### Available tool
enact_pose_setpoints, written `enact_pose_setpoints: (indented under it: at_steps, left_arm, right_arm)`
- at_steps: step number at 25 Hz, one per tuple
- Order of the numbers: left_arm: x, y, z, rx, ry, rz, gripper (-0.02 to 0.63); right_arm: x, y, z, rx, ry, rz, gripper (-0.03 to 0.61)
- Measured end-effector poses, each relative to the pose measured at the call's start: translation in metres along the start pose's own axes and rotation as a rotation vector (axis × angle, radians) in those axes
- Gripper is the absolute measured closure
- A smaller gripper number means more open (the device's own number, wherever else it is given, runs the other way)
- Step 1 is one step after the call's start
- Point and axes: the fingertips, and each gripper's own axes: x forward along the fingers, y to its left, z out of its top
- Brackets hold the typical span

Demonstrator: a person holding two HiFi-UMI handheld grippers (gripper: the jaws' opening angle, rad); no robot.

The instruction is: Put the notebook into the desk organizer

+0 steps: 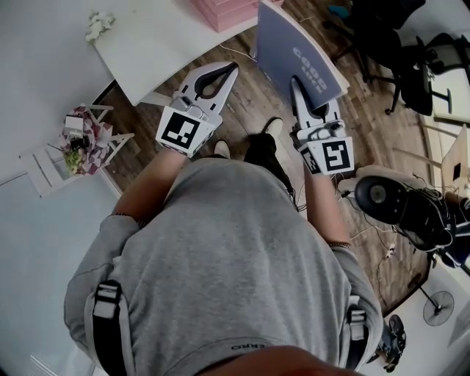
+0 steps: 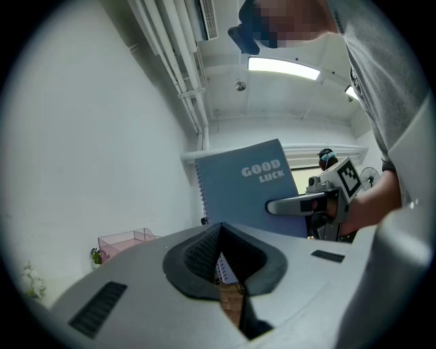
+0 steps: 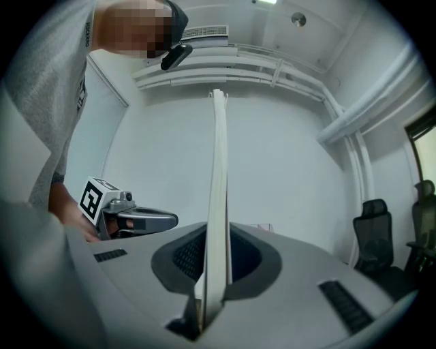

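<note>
Notebook [image 1: 294, 48], blue, spiral-bound, "GOOD LUCK" on cover: held upright in air above wooden floor [image 1: 250, 103], just off bench [image 1: 154, 44] edge, not yet in organizer. Right tool [image 1: 297, 82] clenched on notebook edge opposite spiral, cover standing straight between jaws. Left tool [image 1: 232, 69] closed, tips together, nothing gripped, alongside right tool, apart from notebook. Pink desk organizer [image 1: 220, 11] on white bench, near notebook's far end. Black office chair [image 1: 400, 55] at right.
</note>
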Motion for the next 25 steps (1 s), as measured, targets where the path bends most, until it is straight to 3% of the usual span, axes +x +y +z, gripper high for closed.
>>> enact_pose_setpoints:
  at_steps: [12,17,25]
  left_arm:
    - [0.087,0.032,0.002,0.009,-0.024,0.158,0.595]
    - [0.114,0.039,0.007,0.049,-0.027,0.251,0.594]
    - [0.172,0.042,0.0,0.058,0.021,0.393,0.594]
  right_arm:
    - [0.055,-0.088,0.009,-0.024,-0.015,0.159,0.538]
    - [0.066,-0.122,0.012,-0.027,-0.027,0.242,0.538]
    - [0.091,-0.191,0.004,0.012,-0.02,0.373,0.538]
